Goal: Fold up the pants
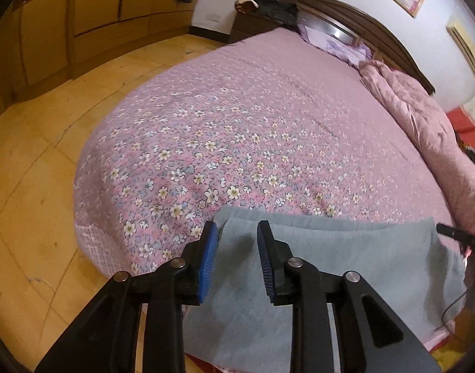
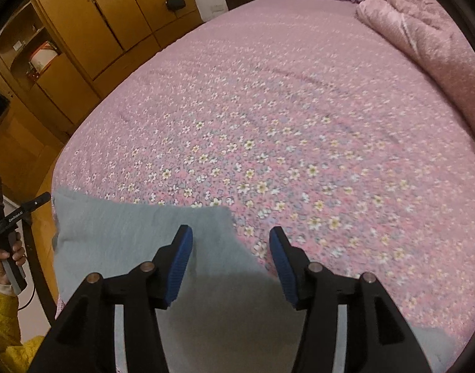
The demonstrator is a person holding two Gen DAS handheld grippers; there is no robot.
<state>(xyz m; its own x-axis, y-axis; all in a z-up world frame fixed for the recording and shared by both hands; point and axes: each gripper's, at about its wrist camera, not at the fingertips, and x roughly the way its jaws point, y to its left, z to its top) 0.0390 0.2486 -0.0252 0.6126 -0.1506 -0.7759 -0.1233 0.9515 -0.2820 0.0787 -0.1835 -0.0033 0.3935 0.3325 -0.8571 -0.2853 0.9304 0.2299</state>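
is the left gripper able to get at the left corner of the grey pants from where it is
Probably yes. The left gripper hangs with its jaws open right over the near left corner of the grey pants, which lie flat on the floral bedspread. Nothing sits between them.

I see each gripper, left (image 1: 237, 261) and right (image 2: 231, 262), built of black linkage arms with silver pivot pins and ribbed blue pads (image 2: 181, 267), while my left hand (image 2: 7, 256) shows bare skin, a white cuff and a yellow sleeve.
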